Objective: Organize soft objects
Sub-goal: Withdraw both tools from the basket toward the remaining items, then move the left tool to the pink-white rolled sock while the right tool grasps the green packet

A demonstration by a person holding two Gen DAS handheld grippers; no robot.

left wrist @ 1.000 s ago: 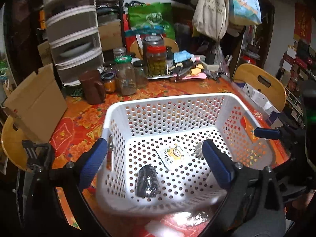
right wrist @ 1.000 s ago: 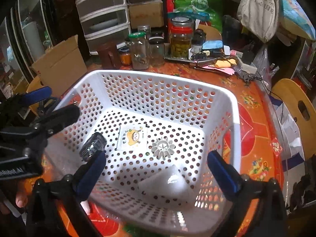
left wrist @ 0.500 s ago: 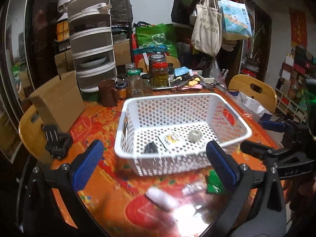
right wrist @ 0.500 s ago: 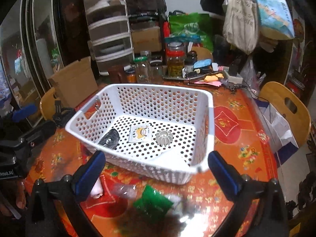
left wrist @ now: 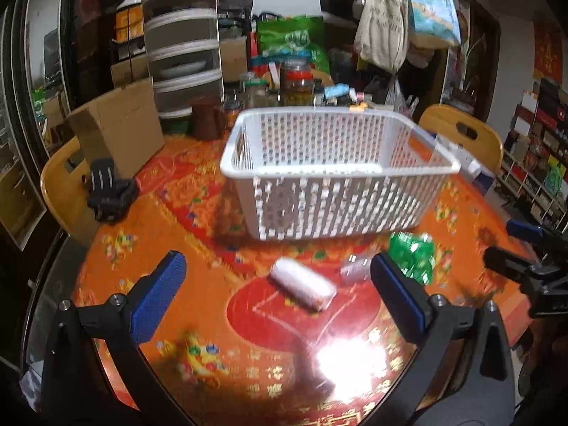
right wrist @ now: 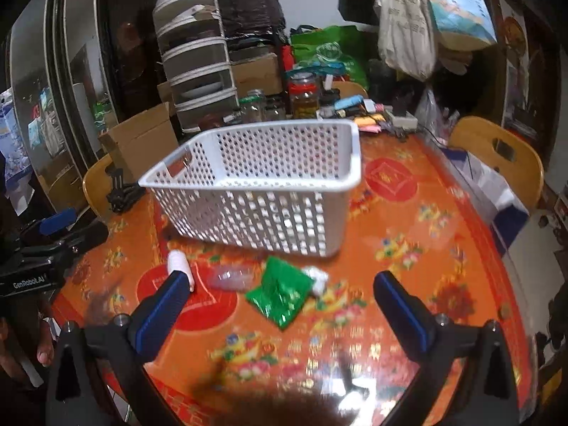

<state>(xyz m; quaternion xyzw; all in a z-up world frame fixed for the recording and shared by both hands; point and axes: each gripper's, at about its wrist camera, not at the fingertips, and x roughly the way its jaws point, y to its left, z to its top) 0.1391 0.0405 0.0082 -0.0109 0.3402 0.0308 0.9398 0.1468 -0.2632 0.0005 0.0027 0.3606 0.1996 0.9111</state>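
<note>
A white perforated basket [left wrist: 340, 177] [right wrist: 262, 191] stands on the orange patterned table. In front of it lie a white rolled soft object [left wrist: 301, 284] [right wrist: 179, 262], a clear crumpled packet [left wrist: 355, 268] [right wrist: 230, 278], a green shiny bag [left wrist: 411, 252] [right wrist: 280, 293] and a small white wad [right wrist: 317, 278]. My left gripper [left wrist: 277, 296] is open and empty, low over the table before the white roll. My right gripper [right wrist: 280, 310] is open and empty, near the green bag. Each gripper shows at the edge of the other's view.
Jars, a brown mug and a stacked drawer unit [left wrist: 183, 60] crowd the table's far side. A cardboard box [left wrist: 117, 131] and a black clamp [left wrist: 108, 195] sit at the left. Wooden chairs [left wrist: 461, 138] stand around the table. Bags hang behind.
Both grippers have pulled back and dropped from above the basket to low in front of it. The loose soft objects on the table have come into view.
</note>
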